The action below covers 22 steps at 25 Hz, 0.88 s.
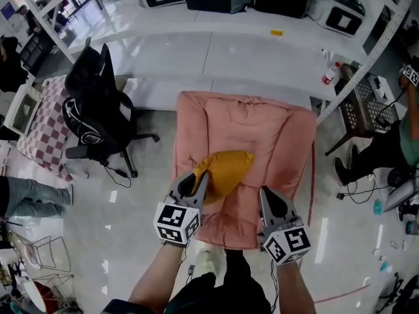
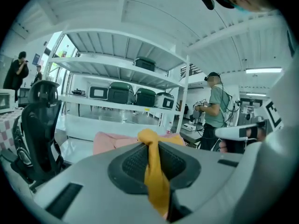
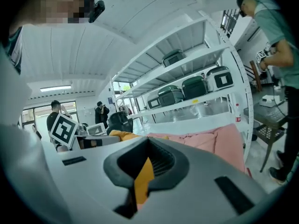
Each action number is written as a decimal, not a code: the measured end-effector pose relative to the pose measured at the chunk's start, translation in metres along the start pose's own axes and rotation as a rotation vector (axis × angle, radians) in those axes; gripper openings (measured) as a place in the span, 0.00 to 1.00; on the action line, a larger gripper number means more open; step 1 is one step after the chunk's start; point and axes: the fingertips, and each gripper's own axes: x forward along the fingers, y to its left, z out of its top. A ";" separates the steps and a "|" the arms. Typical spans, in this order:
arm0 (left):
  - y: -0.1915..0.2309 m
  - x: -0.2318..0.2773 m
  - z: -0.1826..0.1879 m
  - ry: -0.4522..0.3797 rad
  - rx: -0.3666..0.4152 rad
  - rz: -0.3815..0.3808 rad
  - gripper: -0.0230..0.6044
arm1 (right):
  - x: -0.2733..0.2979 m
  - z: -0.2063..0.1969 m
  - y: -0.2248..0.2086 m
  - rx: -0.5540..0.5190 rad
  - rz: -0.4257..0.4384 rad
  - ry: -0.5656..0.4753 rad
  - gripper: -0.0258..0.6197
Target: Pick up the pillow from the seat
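Roughly crosswise: pillow (image 1: 226,169) long axis, left claw (image 1: 198,183) pinching end.

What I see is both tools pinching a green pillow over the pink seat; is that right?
No: the pillow is yellow, not green, as the head view shows. The left tool and right tool do pinch it over the pink seat.

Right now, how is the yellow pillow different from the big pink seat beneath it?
The yellow pillow is mustard yellow; the pink seat is salmon pink. The pillow is much smaller and covers only part of the seat in the head view. The left gripper and right gripper pinch the pillow's cloth in their jaws, while the seat sits on the floor with no gripper on it. Both look soft and padded.
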 end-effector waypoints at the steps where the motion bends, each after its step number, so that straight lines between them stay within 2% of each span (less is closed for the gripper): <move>1: -0.002 -0.006 0.008 -0.008 0.006 -0.001 0.12 | -0.003 0.006 0.006 -0.009 0.004 -0.008 0.04; 7: -0.010 -0.041 0.051 -0.053 0.027 -0.006 0.12 | -0.018 0.041 0.032 -0.065 -0.002 -0.055 0.04; 15: -0.011 -0.087 0.100 -0.120 0.050 0.002 0.12 | -0.034 0.091 0.042 -0.126 -0.065 -0.120 0.04; 22: -0.012 -0.117 0.143 -0.177 0.075 0.005 0.13 | -0.046 0.134 0.064 -0.168 -0.075 -0.176 0.04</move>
